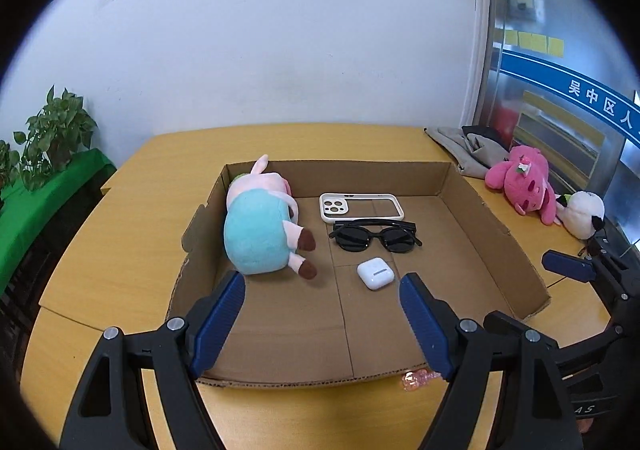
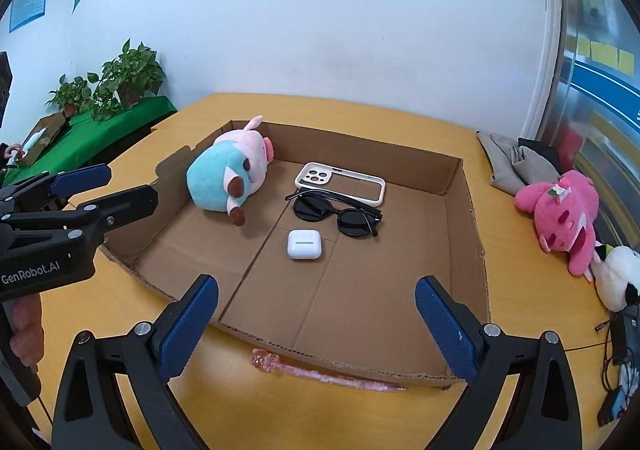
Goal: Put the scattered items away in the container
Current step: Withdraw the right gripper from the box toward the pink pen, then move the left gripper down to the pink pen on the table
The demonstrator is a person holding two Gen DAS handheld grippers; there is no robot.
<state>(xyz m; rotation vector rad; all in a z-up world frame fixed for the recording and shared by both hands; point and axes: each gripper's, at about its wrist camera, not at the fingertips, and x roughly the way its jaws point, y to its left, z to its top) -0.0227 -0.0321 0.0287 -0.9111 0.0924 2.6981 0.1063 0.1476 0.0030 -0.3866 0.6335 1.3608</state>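
From the left wrist view I see the left hand-held gripper [image 1: 322, 292] spread open with nothing between its blue pads, over the near part of the cardboard box [image 1: 496, 234] on the yellow bench [image 1: 100, 234]. Inside lie the pig plush [image 1: 260, 228] at centre left, the phone case [image 1: 360, 206], the sunglasses [image 1: 374, 237] just below it and the white earbud case [image 1: 375, 273] lowest. Only a pink end of the pen [image 1: 416, 378] shows here, at the box's near edge. The right wrist view gives me the whole pink pen [image 2: 320, 372], lying on the bench along the outside of the box's near wall, still out of the container. The right hand-held gripper [image 2: 316, 300] is also wide open and empty. This view catches a hand [image 2: 24, 330] at the lower left edge. The box floor is bare at lower centre and right. The pink plush [image 2: 560, 209] and the panda plush [image 2: 616, 278] sit near the right bench edge.
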